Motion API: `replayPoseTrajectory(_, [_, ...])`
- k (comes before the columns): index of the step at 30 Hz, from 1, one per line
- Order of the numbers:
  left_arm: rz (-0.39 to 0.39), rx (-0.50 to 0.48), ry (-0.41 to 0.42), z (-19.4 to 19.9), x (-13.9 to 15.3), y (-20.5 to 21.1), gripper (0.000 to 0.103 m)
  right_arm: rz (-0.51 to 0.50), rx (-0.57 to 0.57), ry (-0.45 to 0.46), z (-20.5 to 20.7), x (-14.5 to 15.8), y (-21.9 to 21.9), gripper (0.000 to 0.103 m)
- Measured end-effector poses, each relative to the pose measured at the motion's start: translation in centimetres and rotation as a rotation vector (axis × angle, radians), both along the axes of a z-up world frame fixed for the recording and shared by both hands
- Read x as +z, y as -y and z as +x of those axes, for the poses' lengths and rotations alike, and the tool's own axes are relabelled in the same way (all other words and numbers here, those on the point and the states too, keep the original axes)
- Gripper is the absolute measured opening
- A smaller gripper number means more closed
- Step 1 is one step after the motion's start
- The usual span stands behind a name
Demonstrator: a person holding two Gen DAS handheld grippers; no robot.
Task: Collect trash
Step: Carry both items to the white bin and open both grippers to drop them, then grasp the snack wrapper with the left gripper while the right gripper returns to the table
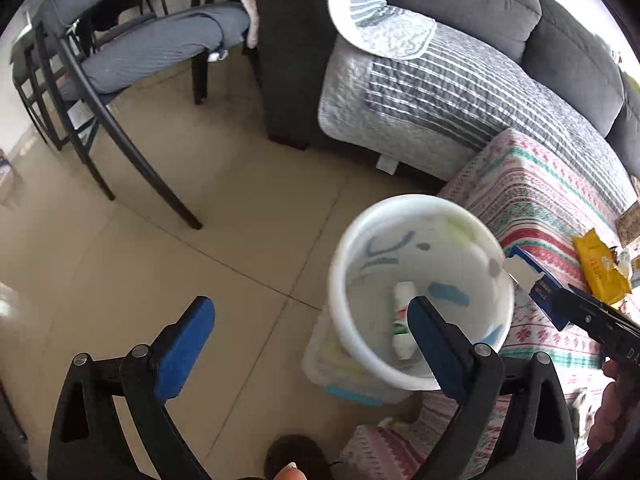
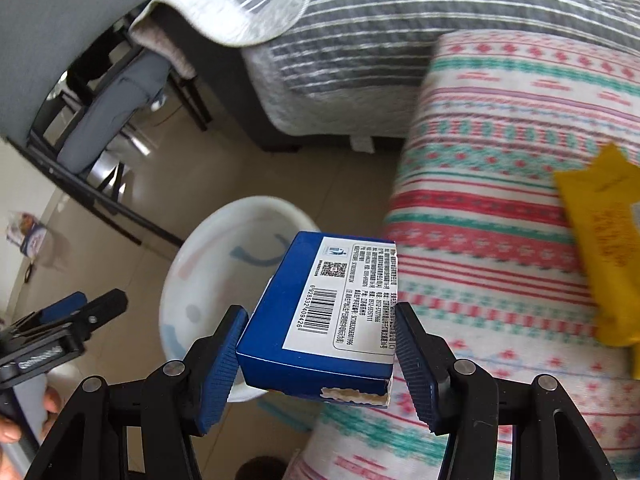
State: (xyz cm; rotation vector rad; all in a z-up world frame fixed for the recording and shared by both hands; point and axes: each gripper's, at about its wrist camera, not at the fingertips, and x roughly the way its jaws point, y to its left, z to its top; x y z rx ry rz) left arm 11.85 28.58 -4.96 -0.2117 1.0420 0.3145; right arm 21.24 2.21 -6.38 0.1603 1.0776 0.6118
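Right wrist view: right gripper (image 2: pixel 316 354) clamped across short width of blue box (image 2: pixel 316 320), long axis running forward along fingers. White bin (image 2: pixel 192 280) ahead and left on floor, box front end above its rim, rest over patterned table cover (image 2: pixel 500 240). Left gripper (image 1: pixel 308 348) spread apart, holding nothing, beside bin; small white tube (image 1: pixel 402 320) lies inside. Judgement: short carry leftward, then drop

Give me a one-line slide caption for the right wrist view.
Right gripper holds a blue box between its fingers above the white bin, beside the patterned table.
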Motion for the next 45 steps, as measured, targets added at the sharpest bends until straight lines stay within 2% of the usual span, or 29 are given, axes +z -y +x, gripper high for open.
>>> replayPoseTrajectory(11, [0.026,-0.001,-0.019,-0.7,-0.9,-1.9,0.098,-0.039,0.092,0.052,-0.1,-1.5,-5.3,0.063])
replayPoseTrajectory(14, [0.040,-0.010,-0.029,-0.5,-1.2,-1.9,0.098,0.013,0.125,0.084,-0.2,-1.5,-5.8,0.064])
replayPoseTrajectory(15, [0.041,-0.012,-0.032,-0.4,-1.3,-1.8,0.098,0.034,0.134,0.091,-0.2,-1.5,-5.9,0.071])
replayPoseTrajectory(16, [0.041,-0.016,-0.033,-0.5,-1.3,-1.7,0.098,0.042,0.136,0.093,-0.2,-1.5,-5.9,0.084])
replayPoseTrajectory(17, [0.042,-0.018,-0.033,-0.5,-1.2,-1.7,0.098,0.044,0.129,0.099,-0.3,-1.3,-6.0,0.087])
replayPoseTrajectory(22, [0.038,-0.032,-0.022,-0.6,-0.6,-1.0,0.098,0.017,0.114,0.138,-1.3,0.1,-5.4,0.087])
replayPoseTrajectory(27, [0.010,-0.078,-0.007,-0.3,0.1,0.9,0.098,-0.027,0.061,0.181,-2.6,2.2,-2.4,0.087])
replayPoseTrajectory(35, [-0.008,-0.201,-0.009,0.2,1.0,6.2,0.098,-0.143,-0.036,0.229,-4.1,4.5,5.5,0.088])
replayPoseTrajectory(40, [-0.009,-0.250,-0.008,0.3,1.5,8.7,0.098,-0.195,-0.126,0.190,-5.1,4.6,11.2,0.088])
replayPoseTrajectory(45, [-0.042,-0.329,-0.024,-0.1,1.4,12.1,0.098,-0.268,-0.190,0.123,-6.4,3.8,15.1,0.088])
